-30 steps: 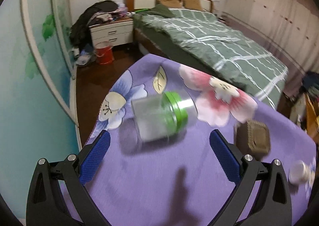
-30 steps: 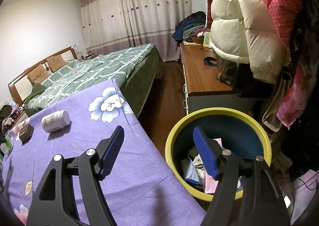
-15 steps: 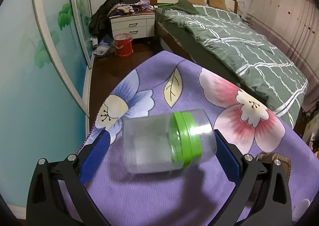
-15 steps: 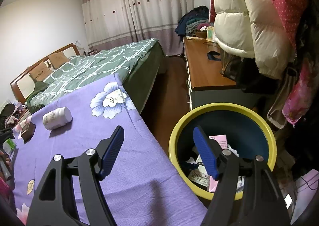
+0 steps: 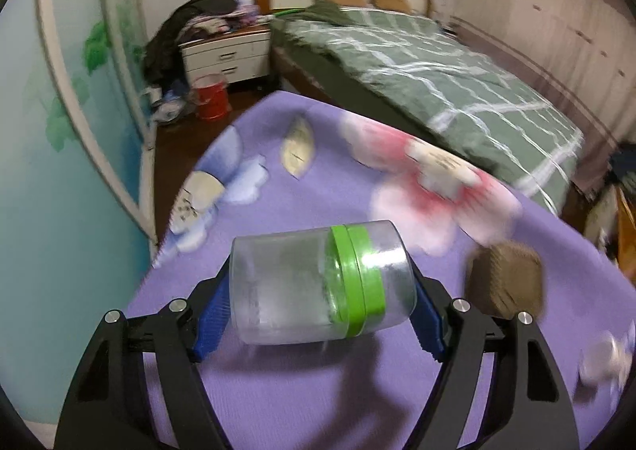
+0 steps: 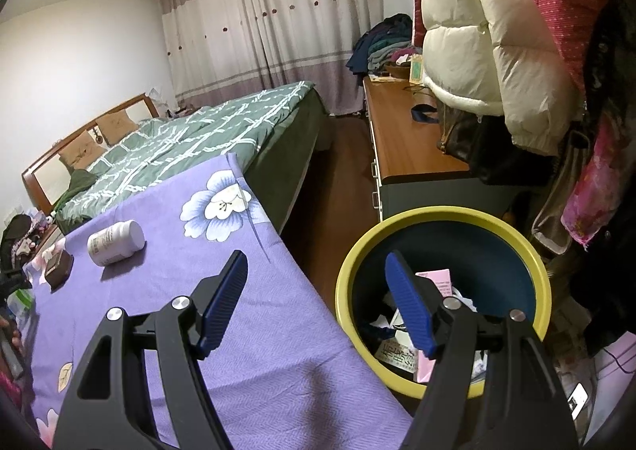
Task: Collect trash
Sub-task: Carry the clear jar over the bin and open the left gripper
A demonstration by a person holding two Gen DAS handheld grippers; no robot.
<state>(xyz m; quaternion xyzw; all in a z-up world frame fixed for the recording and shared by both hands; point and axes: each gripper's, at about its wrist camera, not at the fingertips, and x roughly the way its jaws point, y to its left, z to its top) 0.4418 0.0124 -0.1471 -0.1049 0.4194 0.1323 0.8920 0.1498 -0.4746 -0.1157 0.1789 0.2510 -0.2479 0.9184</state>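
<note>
1. The left tongs (image 5: 320,309) are closing, their blue pads against both ends of a clear jar (image 5: 318,283) with a green band, which lies sideways between them.
2. The jar sits just above the desk (image 5: 278,390) with its purple flowered cloth.
3. At three o'clock from the jar, near it, stands a small brown box (image 5: 505,283); a blurred white bottle (image 5: 604,360) lies at four o'clock.
4. The right tongs (image 6: 316,307) stand spread and pinch nothing, over the desk's edge.
5. At three o'clock from them, a yellow-rimmed bin (image 6: 441,213) holds paper scraps (image 6: 433,281).
6. At ten o'clock, the white bottle (image 6: 115,243) lies on the cloth, the brown box (image 6: 59,270) beside it.
7. A green bed (image 6: 206,140) lies beyond.
</note>
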